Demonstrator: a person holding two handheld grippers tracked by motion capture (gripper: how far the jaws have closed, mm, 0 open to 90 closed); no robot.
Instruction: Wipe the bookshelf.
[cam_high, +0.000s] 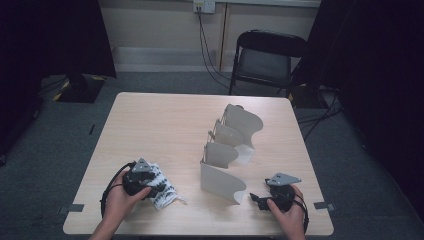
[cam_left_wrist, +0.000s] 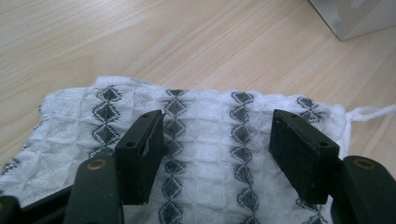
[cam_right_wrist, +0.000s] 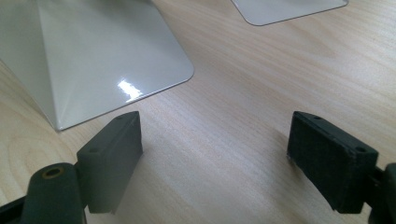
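left gripper (cam_high: 159, 188) over patterned cloth (cam_high: 165, 187), table (cam_high: 160, 120)

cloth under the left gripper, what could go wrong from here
1. The left gripper has its jaws apart over the flat cloth; closing may pinch only the top layer, or just push it along the table.
2. The loose thread at the cloth's corner could snag.
3. The rack stands close by; carrying the cloth that way could knock its thin dividers. The right gripper is open over bare wood and holds nothing steady.
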